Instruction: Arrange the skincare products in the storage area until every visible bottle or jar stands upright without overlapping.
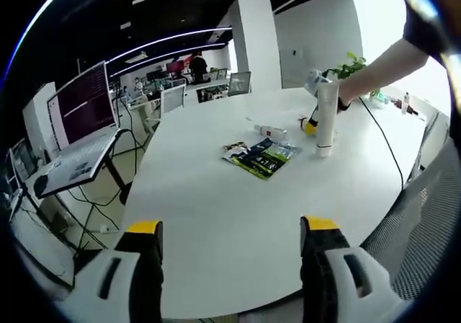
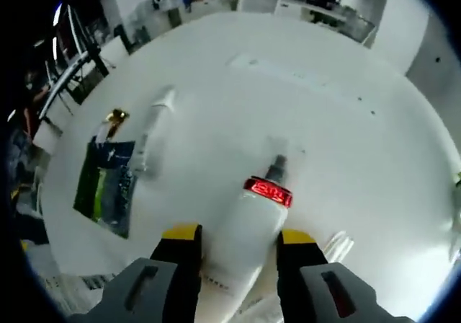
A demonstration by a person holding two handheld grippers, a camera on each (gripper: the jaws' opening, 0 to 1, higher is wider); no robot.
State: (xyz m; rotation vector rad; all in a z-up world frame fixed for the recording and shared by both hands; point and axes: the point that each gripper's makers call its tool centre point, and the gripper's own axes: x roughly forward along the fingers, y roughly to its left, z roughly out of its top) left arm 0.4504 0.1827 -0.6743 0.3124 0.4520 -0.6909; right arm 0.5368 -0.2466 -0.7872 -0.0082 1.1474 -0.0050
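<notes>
My right gripper (image 2: 239, 234) is shut on a tall white tube (image 2: 248, 229) with a red band near its far end, held upright on the white table (image 2: 346, 121). In the left gripper view the same tube (image 1: 326, 114) stands at the far right of the table (image 1: 216, 215), with the right gripper (image 1: 310, 125) and a person's arm beside it. A smaller white tube (image 2: 151, 132) (image 1: 270, 130) lies flat. A dark green and blue sachet pack (image 1: 263, 156) (image 2: 108, 182) lies flat nearby, with a small gold-capped item (image 2: 115, 115) next to it. My left gripper (image 1: 230, 229) is open over the near table edge, holding nothing.
An open laptop (image 1: 83, 117) sits on a stand left of the table, with cables on the floor below it. A green plant (image 1: 351, 65) stands behind the upright tube. A black cable (image 1: 385, 139) runs across the right side. A mesh chair back (image 1: 425, 222) is at the right edge.
</notes>
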